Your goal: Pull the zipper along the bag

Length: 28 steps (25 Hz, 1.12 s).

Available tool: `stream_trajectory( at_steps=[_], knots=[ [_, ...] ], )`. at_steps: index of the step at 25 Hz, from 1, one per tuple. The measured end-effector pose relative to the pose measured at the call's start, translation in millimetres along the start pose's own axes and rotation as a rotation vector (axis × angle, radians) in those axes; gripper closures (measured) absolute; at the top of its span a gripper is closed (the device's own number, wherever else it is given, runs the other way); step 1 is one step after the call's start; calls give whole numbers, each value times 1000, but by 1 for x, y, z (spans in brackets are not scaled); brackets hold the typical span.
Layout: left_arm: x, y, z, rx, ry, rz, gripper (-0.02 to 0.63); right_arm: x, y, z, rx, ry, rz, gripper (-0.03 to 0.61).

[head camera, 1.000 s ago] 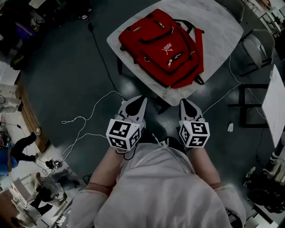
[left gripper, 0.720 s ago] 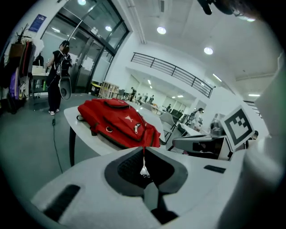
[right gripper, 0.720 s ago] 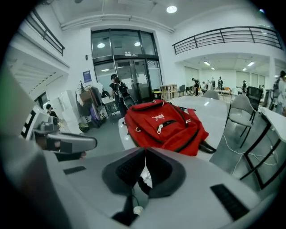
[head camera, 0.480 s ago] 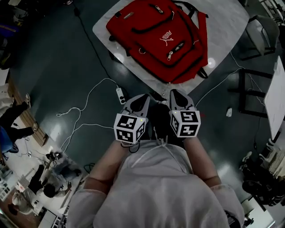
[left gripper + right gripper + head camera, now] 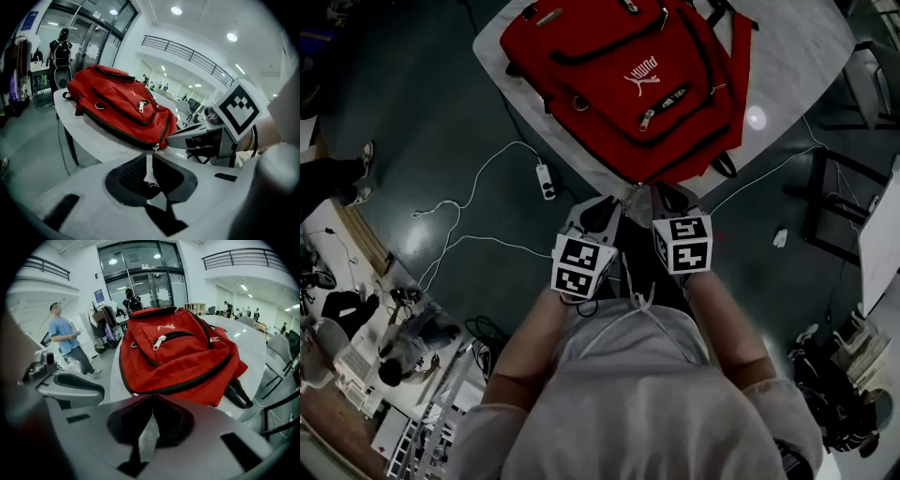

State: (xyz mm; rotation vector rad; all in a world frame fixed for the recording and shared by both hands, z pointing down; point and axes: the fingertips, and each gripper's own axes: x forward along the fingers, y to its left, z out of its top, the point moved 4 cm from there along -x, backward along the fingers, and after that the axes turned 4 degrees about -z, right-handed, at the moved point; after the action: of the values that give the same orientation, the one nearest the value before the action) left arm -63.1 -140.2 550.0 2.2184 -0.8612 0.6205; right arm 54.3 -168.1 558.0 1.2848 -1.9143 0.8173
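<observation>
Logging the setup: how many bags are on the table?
1. The red bag lies flat on the white table, reaching its near corner. The head view crops the table's far side, but neither gripper view shows another.

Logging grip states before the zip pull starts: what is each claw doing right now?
Left claw: closed, holding nothing.
Right claw: closed, holding nothing.
</observation>
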Motion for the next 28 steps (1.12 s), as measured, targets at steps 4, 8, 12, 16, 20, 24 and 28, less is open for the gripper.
stream_trajectory(
  at_steps=[4, 8, 12, 16, 20, 24, 28],
  knots=[
    [24, -6, -1, 33, 57, 4, 555, 15, -9, -4, -19, 50, 41, 551],
    [42, -8, -6, 25, 112, 1, 489, 22, -8, -5, -97, 84, 68, 551],
    [50, -6, -5, 8, 131, 19, 489, 25, -8, -3, -79, 114, 129, 551],
    [58, -11, -6, 4, 162, 31, 491, 26, -11, -5, -5, 133, 177, 551],
    [60, -6, -9, 33, 181, 92, 571, 26, -10, -4, -24, 123, 165, 551],
    [61, -4, -9, 79, 225, 75, 589, 26, -9, -4, -65, 118, 174, 551],
    [62, -1, -8, 73, 260, 34, 591, 28, -8, -3, -125, 144, 182, 552]
  ],
)
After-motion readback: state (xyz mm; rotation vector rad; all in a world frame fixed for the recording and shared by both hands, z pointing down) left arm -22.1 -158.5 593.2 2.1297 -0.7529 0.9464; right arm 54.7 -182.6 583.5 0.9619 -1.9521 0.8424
